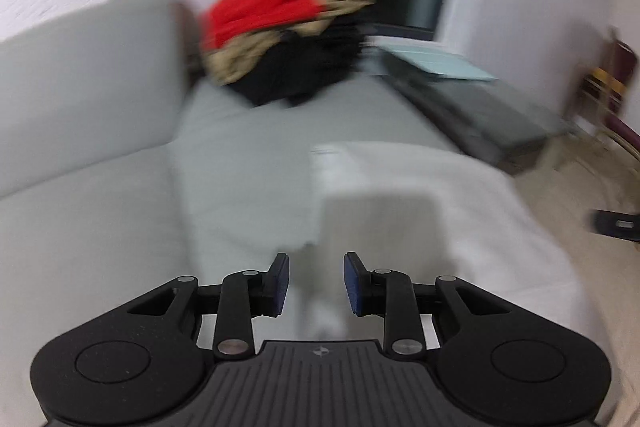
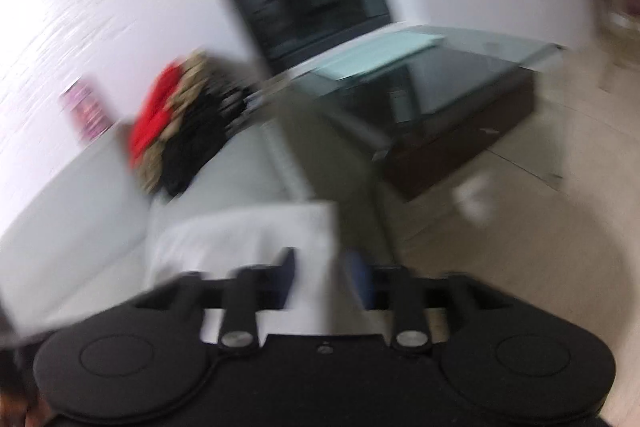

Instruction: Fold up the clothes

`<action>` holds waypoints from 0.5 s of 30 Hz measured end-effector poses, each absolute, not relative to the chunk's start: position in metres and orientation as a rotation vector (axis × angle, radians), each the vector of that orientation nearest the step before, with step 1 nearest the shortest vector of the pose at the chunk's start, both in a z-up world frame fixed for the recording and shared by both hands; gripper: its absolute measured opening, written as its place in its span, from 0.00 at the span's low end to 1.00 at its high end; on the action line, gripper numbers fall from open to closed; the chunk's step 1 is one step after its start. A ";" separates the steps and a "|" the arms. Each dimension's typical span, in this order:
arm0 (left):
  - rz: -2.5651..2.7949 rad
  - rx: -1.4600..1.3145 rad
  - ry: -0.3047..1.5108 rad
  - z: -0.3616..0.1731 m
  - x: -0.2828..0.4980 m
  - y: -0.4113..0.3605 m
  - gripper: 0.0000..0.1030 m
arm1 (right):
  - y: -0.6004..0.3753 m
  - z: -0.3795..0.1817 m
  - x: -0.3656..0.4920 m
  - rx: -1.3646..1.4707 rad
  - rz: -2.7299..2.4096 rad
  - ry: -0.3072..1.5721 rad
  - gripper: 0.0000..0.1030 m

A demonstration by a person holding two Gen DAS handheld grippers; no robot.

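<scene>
White garment (image 1: 420, 211) — jaws apart

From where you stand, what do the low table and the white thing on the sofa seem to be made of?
Low table: probably glass top, glossy and reflective with a greenish edge, over a dark, perhaps wooden base. White thing: soft cloth, matte, lying draped; blur hides the weave.

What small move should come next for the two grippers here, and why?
Probably lower the left gripper onto the white garment on the sofa and close. Both sets of jaws stand open, the right gripper too, holding nothing, though blur hides any contact.
</scene>
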State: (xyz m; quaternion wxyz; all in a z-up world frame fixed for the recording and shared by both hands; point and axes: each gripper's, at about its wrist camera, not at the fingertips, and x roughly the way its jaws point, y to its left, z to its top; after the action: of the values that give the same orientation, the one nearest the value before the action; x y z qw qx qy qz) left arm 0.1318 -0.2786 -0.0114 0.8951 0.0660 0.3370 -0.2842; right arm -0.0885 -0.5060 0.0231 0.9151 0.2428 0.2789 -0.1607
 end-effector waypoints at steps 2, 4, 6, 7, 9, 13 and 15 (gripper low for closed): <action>-0.644 0.201 0.706 -0.014 0.121 -0.307 0.45 | -0.486 0.023 -0.078 0.438 -0.260 0.615 0.05; -0.626 0.295 0.758 -0.025 0.115 -0.322 0.53 | -0.467 0.014 -0.066 0.367 -0.243 0.692 0.07; -0.564 0.399 0.820 -0.036 0.111 -0.327 0.54 | -0.454 0.001 -0.067 0.297 -0.276 0.791 0.08; -0.552 0.431 0.841 -0.035 0.106 -0.318 0.54 | -0.449 0.000 -0.079 0.280 -0.296 0.809 0.08; -0.514 0.499 0.869 -0.032 0.095 -0.299 0.53 | -0.440 0.003 -0.109 0.266 -0.327 0.824 0.08; -0.525 0.453 0.836 -0.019 0.068 -0.283 0.48 | -0.421 0.019 -0.145 0.287 -0.351 0.807 0.13; -0.598 0.409 0.812 -0.014 0.055 -0.290 0.53 | -0.414 0.016 -0.140 0.313 -0.318 0.807 0.17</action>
State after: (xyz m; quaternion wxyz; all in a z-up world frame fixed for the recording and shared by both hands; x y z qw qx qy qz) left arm 0.0552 -0.2903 -0.0145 0.8554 0.1947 0.3865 -0.2846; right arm -0.1405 -0.4145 0.0161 0.8955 0.1509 0.3895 -0.1536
